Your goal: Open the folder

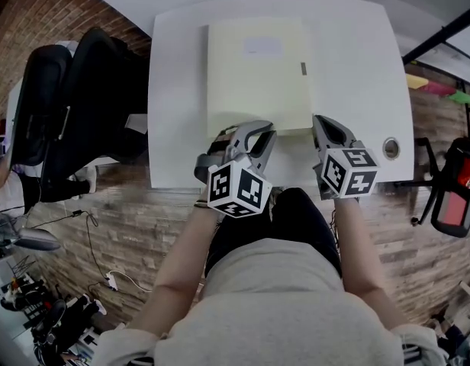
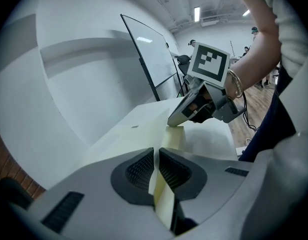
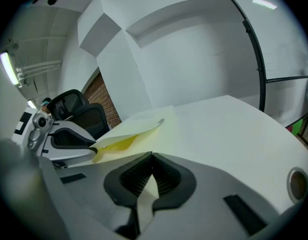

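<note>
**Left gripper (image 1: 254, 137), right gripper (image 1: 324, 124): both clamped**

You're pinching the near edge of the pale yellow flat folder (image 1: 254, 75), which lies mid white table (image 1: 357, 67). A black office chair (image 1: 98, 90) crowds the left edge. A round metal grommet (image 1: 391, 148) sits beside your right gripper.

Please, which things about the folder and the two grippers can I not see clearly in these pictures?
- Inside of the folder: head view, its cover hides it; right gripper view shows only a narrow gap.
- Pale label on the cover: head view, too small to read.
- Folder's near edge: head view, left gripper and right gripper cover it.
- Which sheet the right gripper clamps: right gripper view, its own jaws hide the layers.
</note>
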Available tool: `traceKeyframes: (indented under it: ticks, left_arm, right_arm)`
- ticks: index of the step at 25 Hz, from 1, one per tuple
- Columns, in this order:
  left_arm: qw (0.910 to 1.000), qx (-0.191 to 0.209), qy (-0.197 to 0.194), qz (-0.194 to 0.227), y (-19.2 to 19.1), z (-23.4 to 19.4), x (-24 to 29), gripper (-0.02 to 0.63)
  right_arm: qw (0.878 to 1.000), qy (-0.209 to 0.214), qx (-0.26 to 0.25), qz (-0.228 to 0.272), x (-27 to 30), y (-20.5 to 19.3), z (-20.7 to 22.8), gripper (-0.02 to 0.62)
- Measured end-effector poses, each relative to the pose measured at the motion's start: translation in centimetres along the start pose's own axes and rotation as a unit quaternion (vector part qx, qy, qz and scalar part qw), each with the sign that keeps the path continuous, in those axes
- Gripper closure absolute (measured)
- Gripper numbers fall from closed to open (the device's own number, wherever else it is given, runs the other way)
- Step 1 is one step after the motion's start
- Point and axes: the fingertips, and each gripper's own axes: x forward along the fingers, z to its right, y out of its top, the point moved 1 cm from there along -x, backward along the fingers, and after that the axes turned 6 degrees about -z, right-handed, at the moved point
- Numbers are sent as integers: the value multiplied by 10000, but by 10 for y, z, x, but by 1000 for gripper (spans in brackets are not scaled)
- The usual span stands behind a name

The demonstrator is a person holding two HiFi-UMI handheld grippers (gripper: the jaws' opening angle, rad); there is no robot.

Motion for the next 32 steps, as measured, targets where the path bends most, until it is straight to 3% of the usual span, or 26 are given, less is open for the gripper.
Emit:
traceKeyframes:
  ticks: [15, 32]
  left_arm:
    - [9990, -172, -292, 282, 6, -1, -6, 565]
    - [9975, -218, -355, 565, 5, -4, -17, 568]
  right_arm:
    - [9995, -162, 271, 78, -4, -3, 3, 574]
    - [9988, -310, 376, 49, -7, -8, -2, 574]
